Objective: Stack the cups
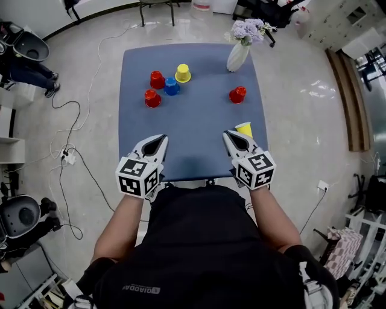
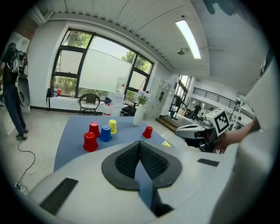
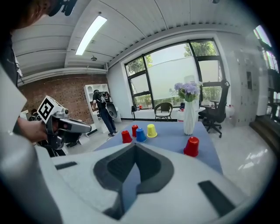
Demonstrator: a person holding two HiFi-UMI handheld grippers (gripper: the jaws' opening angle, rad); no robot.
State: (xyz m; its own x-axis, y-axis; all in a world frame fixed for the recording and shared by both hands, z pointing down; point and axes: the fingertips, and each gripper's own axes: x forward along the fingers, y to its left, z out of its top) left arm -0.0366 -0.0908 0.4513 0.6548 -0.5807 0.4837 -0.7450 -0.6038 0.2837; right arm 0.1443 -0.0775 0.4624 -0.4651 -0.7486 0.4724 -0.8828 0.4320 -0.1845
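Observation:
Several upside-down cups stand on the blue table [image 1: 193,151]. At the far left is a cluster of a red cup [image 1: 157,79], a yellow cup [image 1: 183,73], a blue cup [image 1: 172,86] and another red cup [image 1: 152,98]. A lone red cup [image 1: 237,94] stands at the right. A second yellow cup [image 1: 244,128] peeks out just beyond my right gripper [image 1: 232,137]. My left gripper [image 1: 158,142] hovers over the near table edge. Both grippers are shut with nothing in them. The cluster shows in the left gripper view [image 2: 105,133] and in the right gripper view [image 3: 141,134].
A white vase [image 1: 237,57] with lilac flowers stands at the table's far right corner. Cables [image 1: 72,157] trail over the floor to the left. A person [image 1: 27,72] sits at the far left, and a chair [image 1: 158,7] stands beyond the table.

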